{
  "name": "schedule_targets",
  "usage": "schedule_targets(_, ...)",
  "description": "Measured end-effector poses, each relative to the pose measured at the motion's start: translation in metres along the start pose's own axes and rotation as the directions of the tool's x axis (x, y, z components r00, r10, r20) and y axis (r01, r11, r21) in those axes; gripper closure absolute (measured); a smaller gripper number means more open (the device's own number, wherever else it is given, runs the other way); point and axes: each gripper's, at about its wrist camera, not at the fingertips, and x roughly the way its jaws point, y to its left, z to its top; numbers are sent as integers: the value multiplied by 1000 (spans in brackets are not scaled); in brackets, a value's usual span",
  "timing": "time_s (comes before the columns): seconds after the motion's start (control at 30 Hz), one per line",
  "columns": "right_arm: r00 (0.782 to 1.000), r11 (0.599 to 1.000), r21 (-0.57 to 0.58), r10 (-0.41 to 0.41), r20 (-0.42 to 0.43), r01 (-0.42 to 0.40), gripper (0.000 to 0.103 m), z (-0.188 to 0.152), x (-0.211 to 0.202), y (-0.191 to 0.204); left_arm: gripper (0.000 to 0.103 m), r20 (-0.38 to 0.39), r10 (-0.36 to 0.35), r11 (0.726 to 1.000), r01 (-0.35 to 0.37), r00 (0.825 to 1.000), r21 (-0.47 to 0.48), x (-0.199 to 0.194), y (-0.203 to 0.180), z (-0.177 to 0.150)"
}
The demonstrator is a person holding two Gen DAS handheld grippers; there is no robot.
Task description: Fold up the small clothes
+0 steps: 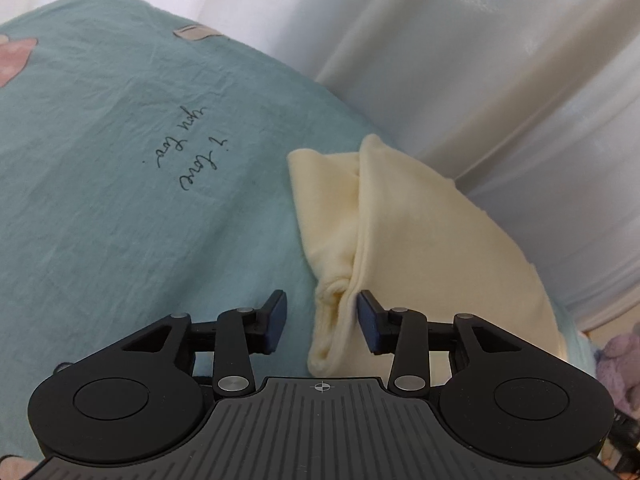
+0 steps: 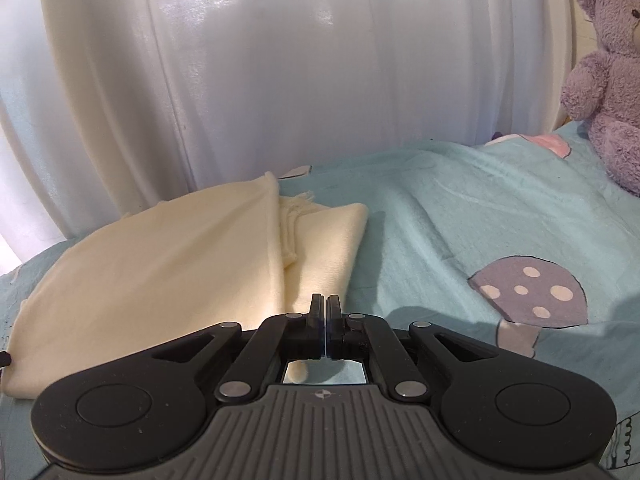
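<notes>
Left wrist view: the left tool (image 1: 322, 322) is released, its blue pads spread wide, straddling a bunched fold of the cream garment (image 1: 420, 248) without pinching it.
Garment: lies partly folded on the teal bedsheet (image 1: 120, 200), by the white curtain (image 1: 500, 80).
Right wrist view: the right tool (image 2: 325, 326) is clenched, fingers together on nothing, at the near edge of the cream garment (image 2: 160, 272).
Bystander: a purple teddy bear (image 2: 604, 72) sits well apart.
</notes>
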Motion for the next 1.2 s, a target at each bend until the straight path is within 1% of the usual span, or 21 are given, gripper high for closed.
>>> schedule_targets(0.1, 997, 997, -26, 76, 9, -76, 102, 2, 3, 22, 54, 20, -43, 999, 44, 999, -26, 8, 2, 8)
schedule_targets(0.13, 995, 994, -42, 98, 6, -98, 102, 1, 4, 31, 54, 18, -48, 998, 49, 999, -44, 12, 3, 11)
schedule_targets(0.2, 989, 987, -64, 146, -8, -147, 102, -1, 8, 46, 55, -3, -94, 991, 93, 996, -94, 23, 8, 16)
schedule_targets(0.23, 985, 983, -70, 171, -22, -172, 102, -3, 10, 53, 57, 3, -107, 987, 106, 994, -124, 27, 11, 18)
schedule_targets(0.3, 973, 971, -75, 225, -51, -228, 102, -7, 16, 65, 57, 15, -118, 980, 119, 993, -159, 30, 14, 20)
schedule_targets(0.37, 957, 953, -101, 280, -72, -287, 102, -13, 23, 84, 57, 24, -122, 977, 124, 992, -171, 32, 14, 22)
schedule_targets(0.43, 948, 936, -149, 310, -76, -318, 100, -19, 29, 104, 58, 26, -122, 980, 124, 992, -155, 34, 12, 23)
schedule_targets(0.47, 946, 930, -172, 316, -79, -325, 99, -22, 32, 114, 60, 28, -121, 982, 124, 992, -144, 36, 11, 24)
schedule_targets(0.53, 938, 915, -207, 335, -92, -347, 93, -28, 40, 138, 64, 25, -118, 984, 120, 993, -132, 39, 9, 25)
schedule_targets(0.57, 932, 907, -214, 349, -103, -363, 87, -30, 43, 146, 67, 24, -118, 983, 120, 993, -137, 41, 9, 26)
schedule_targets(0.6, 927, 901, -219, 358, -112, -375, 86, -32, 47, 155, 71, 22, -117, 982, 119, 993, -150, 42, 10, 27)
schedule_targets(0.63, 924, 896, -227, 363, -121, -382, 86, -36, 48, 163, 76, 20, -120, 980, 121, 993, -158, 42, 11, 28)
schedule_targets(0.67, 920, 889, -241, 368, -133, -390, 86, -41, 48, 170, 77, 21, -123, 979, 125, 992, -158, 41, 10, 28)
schedule_targets(0.7, 922, 885, -261, 357, -150, -385, 87, -45, 51, 176, 79, 25, -121, 981, 124, 992, -152, 40, 9, 27)
schedule_targets(0.73, 929, 888, -279, 329, -169, -365, 87, -49, 55, 181, 80, 28, -111, 984, 114, 993, -136, 39, 6, 27)
schedule_targets(0.77, 933, 889, -287, 324, -154, -356, 88, -52, 56, 182, 80, 31, -100, 987, 103, 994, -121, 38, 3, 27)
schedule_targets(0.83, 933, 891, -280, 322, -162, -356, 88, -51, 52, 180, 81, 33, -78, 992, 81, 996, -93, 36, -3, 27)
schedule_targets(0.9, 935, 905, -243, 319, -156, -349, 88, -45, 48, 169, 81, 37, -59, 997, 61, 998, -55, 32, -11, 28)
schedule_targets(1.03, 950, 931, -194, 293, -109, -309, 88, -31, 35, 145, 82, 71, -40, 999, 37, 997, 36, 20, -35, 28)
schedule_targets(1.1, 958, 943, -174, 275, -77, -285, 88, -27, 27, 131, 82, 86, -42, 996, 35, 995, 84, 15, -51, 26)
schedule_targets(1.2, 966, 957, -132, 253, -49, -257, 88, -21, 20, 112, 83, 89, -61, 990, 49, 994, 132, 13, -74, 22)
